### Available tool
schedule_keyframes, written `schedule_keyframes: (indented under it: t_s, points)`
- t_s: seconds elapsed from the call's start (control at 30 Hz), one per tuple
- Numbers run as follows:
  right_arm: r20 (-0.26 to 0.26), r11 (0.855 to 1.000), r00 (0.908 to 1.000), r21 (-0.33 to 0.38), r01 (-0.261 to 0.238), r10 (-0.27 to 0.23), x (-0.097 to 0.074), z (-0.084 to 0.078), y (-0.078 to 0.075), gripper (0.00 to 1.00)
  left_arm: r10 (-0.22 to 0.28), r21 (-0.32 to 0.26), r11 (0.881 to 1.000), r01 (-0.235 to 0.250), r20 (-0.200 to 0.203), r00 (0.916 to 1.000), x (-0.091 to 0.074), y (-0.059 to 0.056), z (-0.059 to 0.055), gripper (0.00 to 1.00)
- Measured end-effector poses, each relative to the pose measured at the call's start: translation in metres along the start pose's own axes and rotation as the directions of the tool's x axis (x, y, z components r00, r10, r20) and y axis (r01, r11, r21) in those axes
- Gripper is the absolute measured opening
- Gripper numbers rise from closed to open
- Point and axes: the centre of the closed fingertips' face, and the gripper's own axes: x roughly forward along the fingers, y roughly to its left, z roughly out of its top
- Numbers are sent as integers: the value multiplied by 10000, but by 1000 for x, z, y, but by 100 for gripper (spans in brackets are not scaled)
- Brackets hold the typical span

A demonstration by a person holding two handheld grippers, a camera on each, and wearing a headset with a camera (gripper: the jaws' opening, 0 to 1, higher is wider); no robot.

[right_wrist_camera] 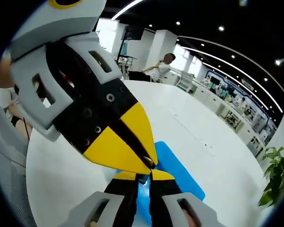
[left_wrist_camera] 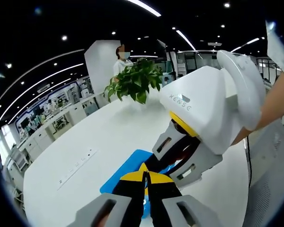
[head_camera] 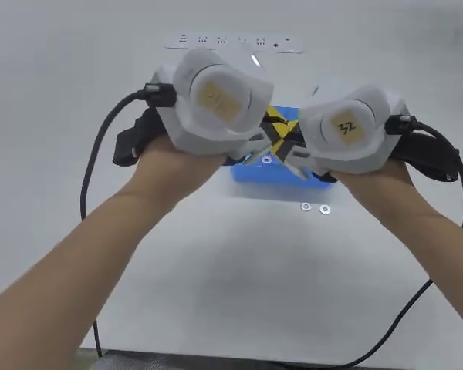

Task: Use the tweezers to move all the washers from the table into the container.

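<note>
Both jaws meet tip to tip over the blue container (head_camera: 243,174). The left gripper (left_wrist_camera: 145,178) and right gripper (right_wrist_camera: 142,178) point at each other, nearly nose to nose.

Left jaws: the yellow tips look pressed together, with only a dark seam between them in the right gripper view. Right jaws: a thin slit with blue showing through. I can't tell if they pinch anything. I can't make out the tweezers anywhere, and if they are between the tips they're too thin to see.

Key relation: two washers, one (head_camera: 305,206) and another (head_camera: 325,209), lie flat on the surface (head_camera: 216,270). They are side by side, close but apart, just outside the container's near wall. From the jaw tips they are down and back toward my body, on the right jaws' side, almost under my right hand. The right jaws are clearly nearer and the left jaws are well off.

A small ring (head_camera: 267,159) sits inside the container just under the tips, probably a washer already dropped.

My read: the next pick is a pull back and down for the right side. The washers are flat rings, so the approach should be steep and take one rim edge-on. They sit close, so nudging the neighbour is the risk.
</note>
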Motion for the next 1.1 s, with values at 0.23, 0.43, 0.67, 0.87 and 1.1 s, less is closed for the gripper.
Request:
schedule_keyframes:
  t_s: [0.23,0.43,0.67,0.87,1.1]
  points:
    - [590,9974,9956,83,717,-721,-34,7,2,4,-78,569,9984,50,496,9987,-15,-20,21,0]
    - [983,9955,9924,663,684,-747,-54,8,4,5,-303,391,9989,267,934,9952,-24,-32,35,0]
    - [882,9915,9935,1146,609,-713,-62,-6,9,7,-701,460,9967,663,879,9937,-23,-47,33,0]
    - [712,9868,9944,1474,665,-776,-61,-17,11,7,-860,573,9950,819,737,9936,-19,-53,31,0]
    - [530,9833,9957,1696,655,-755,-55,-23,16,7,-849,655,9945,813,539,9949,-16,-57,26,0]
